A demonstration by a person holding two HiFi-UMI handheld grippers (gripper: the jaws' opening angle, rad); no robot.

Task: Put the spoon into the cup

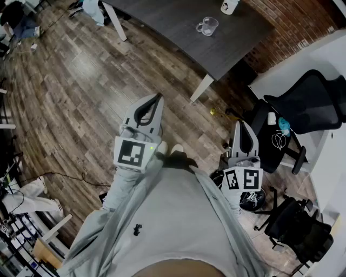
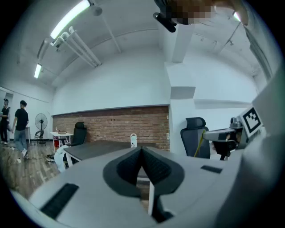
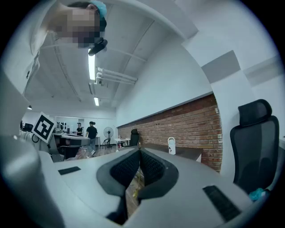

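Note:
A clear glass cup (image 1: 207,25) stands on the dark table (image 1: 173,32) far ahead of me, next to a white bottle (image 1: 230,5). No spoon shows in any view. I stand on the wood floor, well short of the table, and hold both grippers level. My left gripper (image 1: 158,97) (image 2: 141,150) is shut with its tips touching and nothing in them. The right gripper (image 1: 241,124) (image 3: 140,151) is shut too. A thin yellowish streak shows in the slit below its tips, and I cannot tell what it is.
A black office chair (image 1: 311,103) stands to the right with a small white cup (image 1: 271,118) on a seat beside it. Another dark chair (image 1: 297,227) is at the lower right. A small yellow thing (image 1: 212,112) lies on the floor. People (image 2: 20,127) stand far off.

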